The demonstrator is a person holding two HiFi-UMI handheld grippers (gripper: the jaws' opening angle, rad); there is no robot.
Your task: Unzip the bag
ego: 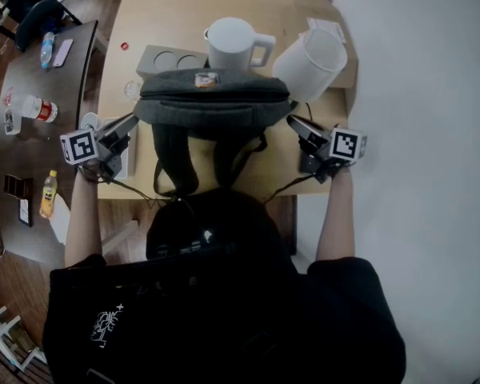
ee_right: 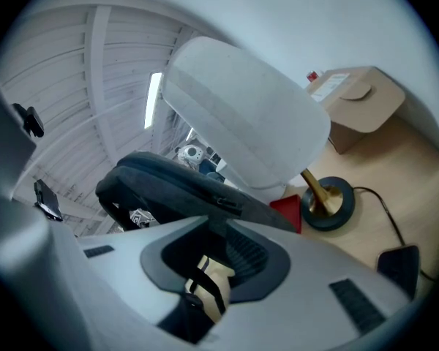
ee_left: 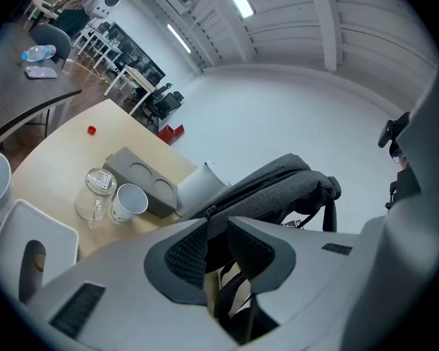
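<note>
A grey backpack point(ego: 214, 102) lies across the wooden table point(ego: 160, 14), and its straps point(ego: 174, 163) hang over the near edge. My left gripper point(ego: 131, 126) is at the bag's left end and my right gripper point(ego: 296, 125) is at its right end. In the left gripper view the left gripper point(ee_left: 218, 229) stands open, with the bag's corner point(ee_left: 278, 189) and a zip pull point(ee_left: 208, 212) just beyond the pads. In the right gripper view the right gripper point(ee_right: 209, 234) is open too. The bag's end point(ee_right: 175, 189) and a zip pull point(ee_right: 230, 205) sit just ahead of it.
Behind the bag stand a white jug point(ego: 234, 45), a white lamp shade point(ego: 310, 61) and a grey cup tray point(ego: 170, 58). A glass jar point(ee_left: 99, 183) and a paper cup point(ee_left: 128, 202) stand at the left. A dark side table point(ego: 40, 110) holds bottles. The lamp base point(ee_right: 329, 203) is at the right.
</note>
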